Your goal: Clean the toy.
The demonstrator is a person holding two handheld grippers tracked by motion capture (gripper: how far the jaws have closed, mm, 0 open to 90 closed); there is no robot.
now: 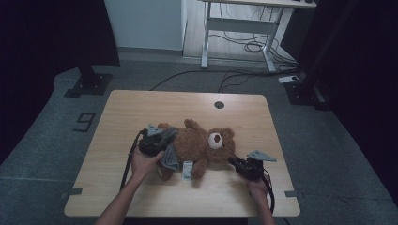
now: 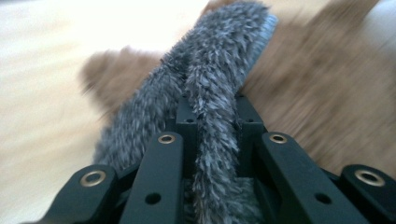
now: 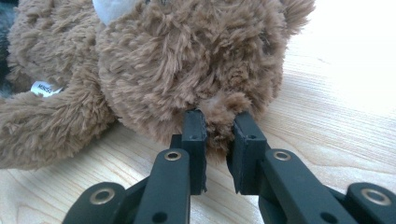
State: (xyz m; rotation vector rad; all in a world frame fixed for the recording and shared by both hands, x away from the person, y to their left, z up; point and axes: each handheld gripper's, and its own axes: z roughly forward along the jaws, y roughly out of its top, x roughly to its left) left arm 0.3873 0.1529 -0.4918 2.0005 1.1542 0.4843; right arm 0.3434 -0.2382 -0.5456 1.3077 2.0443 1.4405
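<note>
A brown teddy bear (image 1: pixel 202 145) lies on its back on the wooden table (image 1: pixel 141 108), head to the right. A grey furry cloth (image 1: pixel 170 152) drapes over its lower body. My left gripper (image 1: pixel 157 140) is shut on that grey cloth (image 2: pixel 210 88), a fold of which runs up between the jaws, over the blurred brown bear (image 2: pixel 317 93). My right gripper (image 1: pixel 233 161) sits at the bear's head, shut on a tuft of its brown fur (image 3: pixel 219 105). The bear's head (image 3: pixel 187 60) looms just beyond the jaws, and a white label (image 3: pixel 45 88) shows at the left.
A round cable hole (image 1: pixel 219 104) lies near the table's far edge. A white tag (image 1: pixel 187 169) sticks out below the bear. Beyond the table stand a desk frame (image 1: pixel 239 28) with floor cables, and black stand bases (image 1: pixel 89 84) at the sides.
</note>
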